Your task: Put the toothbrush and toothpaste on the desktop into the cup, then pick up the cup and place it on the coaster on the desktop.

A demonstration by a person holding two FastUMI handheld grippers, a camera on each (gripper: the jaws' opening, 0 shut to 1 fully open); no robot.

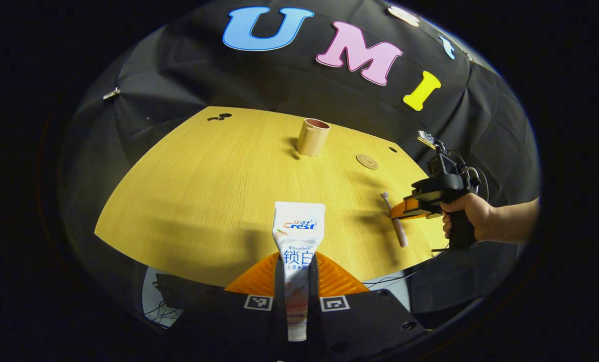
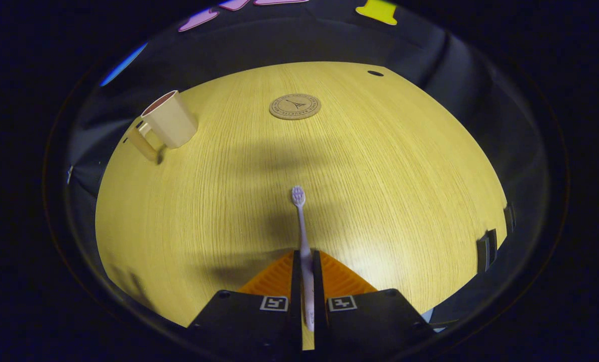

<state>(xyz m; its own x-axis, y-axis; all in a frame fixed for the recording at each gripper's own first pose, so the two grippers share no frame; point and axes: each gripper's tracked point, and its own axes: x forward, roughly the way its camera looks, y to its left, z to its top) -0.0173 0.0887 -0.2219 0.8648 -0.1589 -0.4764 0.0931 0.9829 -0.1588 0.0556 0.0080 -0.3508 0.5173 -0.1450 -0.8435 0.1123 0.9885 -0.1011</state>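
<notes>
Gripping the toothpaste (image 1: 298,236) mid-tube above the tabletop's (image 1: 204,191) near edge, the left tool (image 1: 296,281) squeezes something soft and light. The right tool (image 2: 307,281) clamps the thin, stiff toothbrush (image 2: 302,226) handle; the cup (image 1: 313,137) stands toward the far edge.

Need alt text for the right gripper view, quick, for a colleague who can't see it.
The right gripper is shut on a toothbrush, its bristled head pointing forward over the wooden desktop. Farther off stand an empty cup at left and a round coaster ahead.
</notes>
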